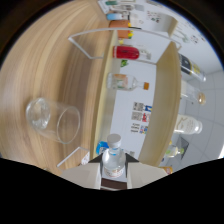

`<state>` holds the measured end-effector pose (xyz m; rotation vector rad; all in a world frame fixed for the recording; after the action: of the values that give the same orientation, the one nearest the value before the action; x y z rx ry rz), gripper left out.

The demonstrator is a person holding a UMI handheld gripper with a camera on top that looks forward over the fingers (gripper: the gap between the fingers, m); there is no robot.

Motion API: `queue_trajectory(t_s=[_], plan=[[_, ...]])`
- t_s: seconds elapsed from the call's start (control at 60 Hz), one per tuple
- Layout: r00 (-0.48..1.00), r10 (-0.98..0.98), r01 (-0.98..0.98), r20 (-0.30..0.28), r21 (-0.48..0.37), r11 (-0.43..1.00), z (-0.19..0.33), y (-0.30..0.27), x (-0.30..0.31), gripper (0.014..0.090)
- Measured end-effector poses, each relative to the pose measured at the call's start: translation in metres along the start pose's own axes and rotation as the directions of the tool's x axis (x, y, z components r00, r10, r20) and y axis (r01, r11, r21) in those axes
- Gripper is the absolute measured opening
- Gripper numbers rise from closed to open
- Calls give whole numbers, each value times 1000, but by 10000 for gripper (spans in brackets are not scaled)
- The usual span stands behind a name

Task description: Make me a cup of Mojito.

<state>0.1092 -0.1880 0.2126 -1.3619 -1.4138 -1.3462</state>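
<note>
The table (55, 60) is wood-grain laminate, smooth and matt. The glass (52, 120) is clear and glossy. The bottle (113, 159) between the fingers (82, 176) is transparent, glossy plastic with a pale matt cap. The fingers are matt, pale plastic. The red bottle (126, 52) is glossy. The wall (160, 45) is smooth and white.

The gripper (114, 172) shows as two broad, pale grey-white fingers (82, 176) of matte plastic, each a flat wedge that widens toward the camera and narrows to an angled tip. Their inner edges are darker, almost black, running as thin lines along the gap between them. Behind the fingers the body is a black mass with a wavy upper outline. No cables, screws or markings can be made out on it.
</note>
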Motion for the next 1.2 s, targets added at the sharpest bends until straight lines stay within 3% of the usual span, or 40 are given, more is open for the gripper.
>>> queue_trajectory(t_s=[0.133,0.267,0.4,0.5,0.617,0.817,1.2], plan=[[882,471,-472,33,66,879,-12,-2,34,343],[472,875,-881,110,26,472,-19,7,47,344],[101,982,-991,158,-73,113,-13,19,11,344],[-55,985,-985,163,-172,-26,-5,24,-40,342],[-160,976,-953,149,-282,-114,6,22,-96,341],[-191,971,-922,141,-365,-128,23,16,-157,343],[-155,977,-914,144,-396,-87,22,9,-191,352]])
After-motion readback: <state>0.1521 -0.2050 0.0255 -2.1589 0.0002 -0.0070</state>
